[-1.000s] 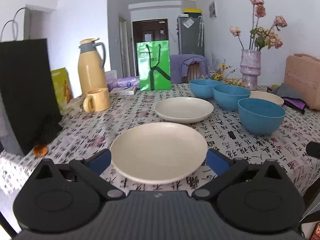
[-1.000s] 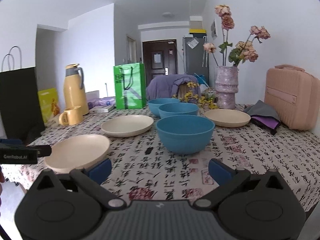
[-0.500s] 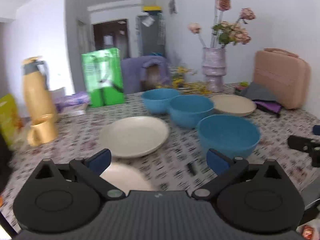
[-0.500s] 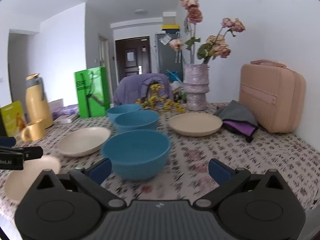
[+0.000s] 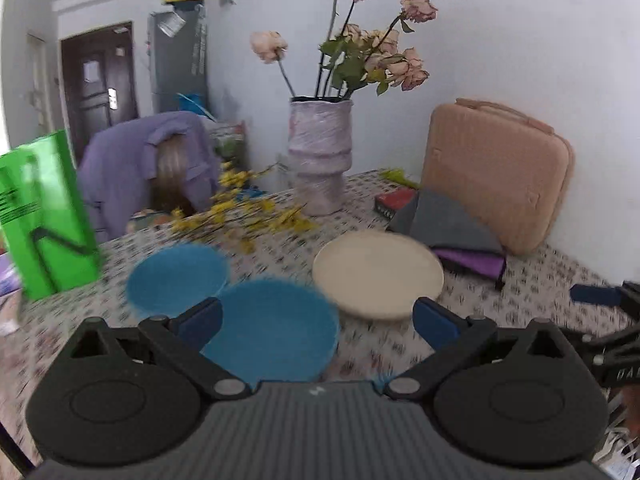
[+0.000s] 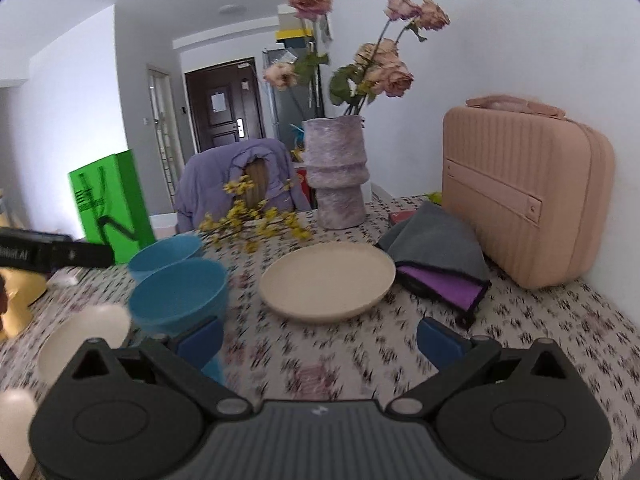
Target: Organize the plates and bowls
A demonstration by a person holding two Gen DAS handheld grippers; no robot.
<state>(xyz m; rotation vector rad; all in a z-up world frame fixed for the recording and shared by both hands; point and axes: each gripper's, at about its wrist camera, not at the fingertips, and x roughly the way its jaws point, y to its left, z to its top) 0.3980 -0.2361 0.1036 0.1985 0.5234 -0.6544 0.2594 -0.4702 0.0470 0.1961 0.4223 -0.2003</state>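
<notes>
Both grippers wide apart here, nothing held: the left gripper point(image 5: 316, 316) hangs over the near blue bowl point(image 5: 272, 328), jaws spread with daylight between them, and the right gripper point(image 6: 320, 336) is just as spread, empty, nosing toward the cream plate point(image 6: 326, 282). On the right wrist view that plate sits at twelve o'clock from the jaws, flat on the patterned tablecloth point(image 6: 540, 320), with the grey and purple cloth point(image 6: 440, 256) just beside its rim at two o'clock and the vase point(image 6: 336, 172) beyond it. At ten o'clock, two blue bowls close together, the nearer one point(image 6: 180, 292) and the far blue bowl point(image 6: 166, 252) behind; whether they touch is lost in blur. Another cream plate point(image 6: 84, 336) shows at nine o'clock, partly hidden. The left view is smeared, but the same cream plate point(image 5: 378, 274) lies at one o'clock from its jaws. Now, handling: these look like light, rigid pieces with a smooth matte finish, so I'd judge them stiff but apt to slide on the cloth and slip in a shallow pinch. The plate lies flat, so the rim is the only purchase, one finger under the lip at the near edge. The bowls offer a taller wall to pinch, inside and out. The pink case point(image 6: 520, 192) stands well clear at three o'clock.
</notes>
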